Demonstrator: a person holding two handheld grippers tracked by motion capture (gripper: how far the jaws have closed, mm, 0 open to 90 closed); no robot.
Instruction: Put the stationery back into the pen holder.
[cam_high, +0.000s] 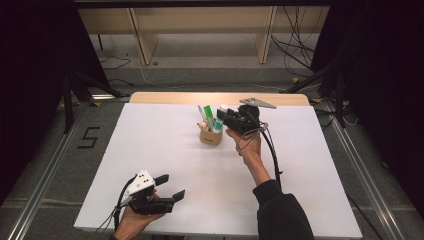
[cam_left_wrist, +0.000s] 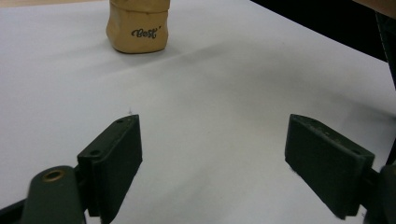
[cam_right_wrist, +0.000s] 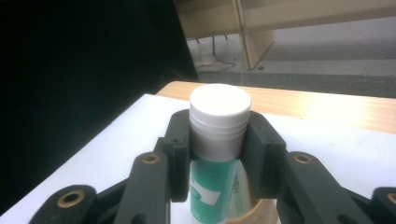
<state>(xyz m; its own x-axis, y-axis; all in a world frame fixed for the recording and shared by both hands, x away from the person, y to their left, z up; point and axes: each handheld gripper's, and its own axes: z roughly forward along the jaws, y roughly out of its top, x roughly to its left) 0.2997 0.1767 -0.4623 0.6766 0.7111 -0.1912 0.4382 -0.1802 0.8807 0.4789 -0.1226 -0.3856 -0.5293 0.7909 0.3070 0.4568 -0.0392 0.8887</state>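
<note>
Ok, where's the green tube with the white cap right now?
The green tube stands in the tan cup at the table's far middle, clamped by the right gripper.

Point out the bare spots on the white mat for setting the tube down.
Bare mat lies left of the holder, between it and the left gripper, and along the mat's right edge. Crowded: the right gripper over the holder.

Right gripper clamped, arm outstretched; left gripper seemingly resting, jaws apart.

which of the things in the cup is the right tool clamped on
The green tube with the white cap: the right tool has a jaw on each side of it just under the cap. The other items in the cup stand free of it.
</note>
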